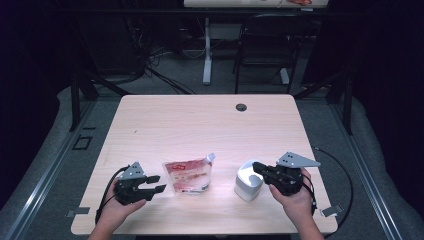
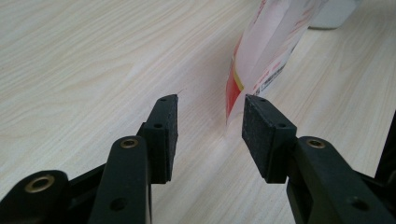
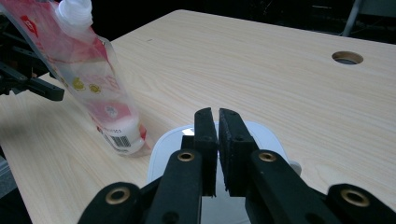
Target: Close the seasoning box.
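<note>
Pouch (image 1: 189,177) is standing upright on the table (image 1: 200,125) near the front edge, between both grippers, white spout cap at its top tilted toward the white container (image 1: 248,181). Left gripper (image 1: 156,184) is sitting just beside the pouch's left edge, jaws spread wide, nothing between the pads (image 2: 168,135); in the left gripper view the pouch edge is lining up just past the gap, not touching. Right gripper (image 1: 258,167) is hovering over the white container's open top, jaws nearly pressed together with a thin slit showing, pinching nothing. Container is sitting right of the pouch, apart from it.
</note>
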`<state>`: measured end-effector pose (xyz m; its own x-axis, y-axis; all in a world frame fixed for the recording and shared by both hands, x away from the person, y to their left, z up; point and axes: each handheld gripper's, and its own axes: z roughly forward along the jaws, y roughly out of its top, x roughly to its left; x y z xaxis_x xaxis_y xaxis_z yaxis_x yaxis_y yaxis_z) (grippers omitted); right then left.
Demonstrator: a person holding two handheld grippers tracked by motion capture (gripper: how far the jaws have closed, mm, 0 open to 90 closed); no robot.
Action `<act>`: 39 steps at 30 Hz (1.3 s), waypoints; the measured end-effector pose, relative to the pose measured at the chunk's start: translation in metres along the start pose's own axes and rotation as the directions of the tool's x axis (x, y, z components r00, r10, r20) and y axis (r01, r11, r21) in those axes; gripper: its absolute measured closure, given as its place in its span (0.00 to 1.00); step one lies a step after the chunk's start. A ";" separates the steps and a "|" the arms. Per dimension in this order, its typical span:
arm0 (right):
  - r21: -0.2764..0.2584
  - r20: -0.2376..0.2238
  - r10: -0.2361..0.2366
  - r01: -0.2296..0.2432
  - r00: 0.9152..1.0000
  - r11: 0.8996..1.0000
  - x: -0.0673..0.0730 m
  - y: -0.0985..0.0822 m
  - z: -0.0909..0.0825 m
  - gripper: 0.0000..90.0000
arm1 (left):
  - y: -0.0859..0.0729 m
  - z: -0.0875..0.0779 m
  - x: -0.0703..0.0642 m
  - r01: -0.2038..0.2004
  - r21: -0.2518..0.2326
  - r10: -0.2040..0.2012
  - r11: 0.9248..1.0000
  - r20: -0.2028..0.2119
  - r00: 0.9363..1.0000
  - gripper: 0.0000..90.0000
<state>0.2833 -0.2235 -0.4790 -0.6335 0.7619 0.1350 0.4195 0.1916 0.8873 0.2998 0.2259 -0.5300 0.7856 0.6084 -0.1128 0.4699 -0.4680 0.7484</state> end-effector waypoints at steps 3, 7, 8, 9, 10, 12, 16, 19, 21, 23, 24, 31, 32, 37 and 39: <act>-0.006 0.002 -0.005 0.005 1.000 1.000 0.000 0.002 -0.003 0.94 | 0.000 0.000 0.000 -0.003 0.000 0.003 1.000 0.001 1.000 0.62; -0.009 0.015 -0.006 0.006 1.000 1.000 -0.002 0.003 -0.007 0.93 | 0.000 -0.001 0.000 0.001 -0.005 -0.001 1.000 -0.005 1.000 0.62; -0.009 0.019 -0.005 0.005 1.000 1.000 -0.003 0.003 -0.008 0.92 | 0.000 -0.001 0.000 0.001 -0.007 -0.001 1.000 -0.008 1.000 0.62; -0.012 0.024 -0.004 0.004 1.000 1.000 -0.004 0.003 -0.010 0.91 | 0.000 -0.001 0.000 0.002 -0.007 -0.002 1.000 -0.017 1.000 0.62; -0.010 0.028 -0.005 0.005 1.000 1.000 -0.005 0.003 -0.012 0.90 | 0.000 -0.001 0.000 0.004 -0.007 -0.004 1.000 -0.011 1.000 0.62; -0.016 0.033 0.005 -0.004 0.999 1.000 -0.008 0.002 -0.015 0.88 | 0.000 -0.001 0.001 0.004 -0.008 -0.004 1.000 -0.010 1.000 0.62; -0.024 0.042 0.021 -0.020 0.999 1.000 -0.013 0.000 -0.020 0.77 | 0.000 -0.001 0.001 0.005 -0.010 -0.005 1.000 -0.013 1.000 0.62; -0.021 0.063 0.026 -0.025 0.998 0.999 -0.016 -0.002 -0.024 0.70 | 0.000 -0.001 0.001 0.006 -0.010 -0.006 1.000 -0.016 1.000 0.62; -0.022 0.070 0.028 -0.027 0.997 0.999 -0.018 -0.004 -0.026 0.65 | 0.000 -0.001 0.001 0.007 -0.011 -0.007 1.000 -0.019 1.000 0.62; -0.033 0.079 0.036 -0.034 0.996 0.999 -0.020 -0.005 -0.029 0.62 | 0.000 -0.002 0.002 0.007 -0.009 -0.007 1.000 -0.020 1.000 0.62; -0.032 0.087 0.038 -0.035 0.995 0.999 -0.022 -0.006 -0.030 0.61 | -0.001 -0.002 0.002 0.008 -0.014 -0.009 1.000 -0.024 1.000 0.62; -0.043 0.150 0.055 -0.049 0.987 0.998 -0.031 -0.017 -0.036 0.49 | -0.002 -0.002 0.003 0.013 -0.013 -0.013 1.000 -0.030 0.999 0.62; -0.036 0.161 0.053 -0.048 0.986 0.998 -0.031 -0.018 -0.037 0.47 | -0.002 -0.002 0.003 0.014 -0.014 -0.015 1.000 -0.031 0.999 0.62; -0.045 0.209 0.084 -0.076 0.974 0.996 -0.038 -0.030 -0.042 0.47 | -0.002 -0.001 0.003 0.021 -0.022 -0.022 1.000 -0.035 0.999 0.62; -0.044 0.225 0.098 -0.091 0.969 0.995 -0.040 -0.035 -0.043 0.47 | -0.002 -0.002 0.003 0.020 -0.016 -0.021 1.000 -0.036 0.999 0.62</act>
<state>0.2660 -0.2877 -0.4965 -0.4264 0.8967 0.1186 0.4462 0.0945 0.8899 0.3004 0.2299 -0.5306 0.7605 0.6409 -0.1045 0.4792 -0.4453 0.7564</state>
